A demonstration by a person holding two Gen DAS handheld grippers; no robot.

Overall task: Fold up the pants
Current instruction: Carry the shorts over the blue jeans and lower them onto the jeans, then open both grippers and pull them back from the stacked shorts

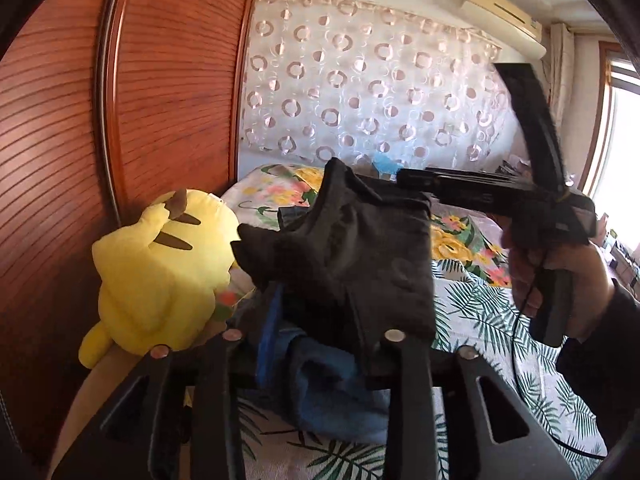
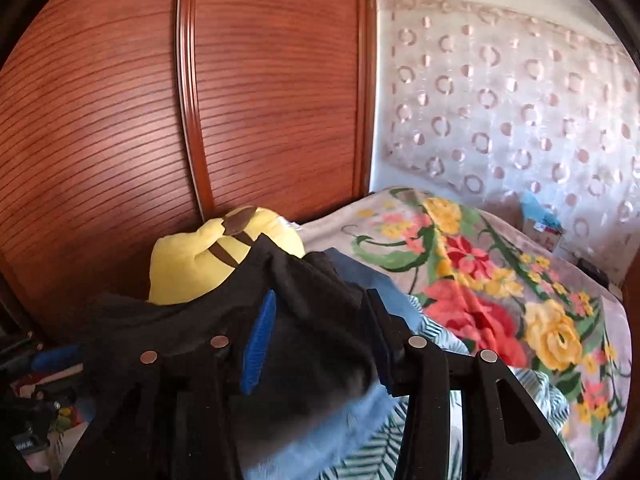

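The black pants (image 1: 352, 256) hang bunched over my left gripper (image 1: 316, 320), draped on its fingers above a blue garment (image 1: 336, 392) on the bed. The jaws stand apart with cloth between. In the right wrist view the black pants (image 2: 248, 300) lie across my right gripper (image 2: 320, 340), whose blue pads (image 2: 260, 344) stand apart with the fabric between them. The right gripper also shows in the left wrist view (image 1: 416, 180), held in a hand at the right, its tip at the pants' upper edge.
A yellow plush toy (image 1: 160, 276) sits at the left against a wooden wardrobe (image 1: 160, 100). The bed has a leaf-print sheet (image 1: 480, 320) and a floral blanket (image 2: 480, 280). A patterned curtain (image 1: 380, 92) hangs behind.
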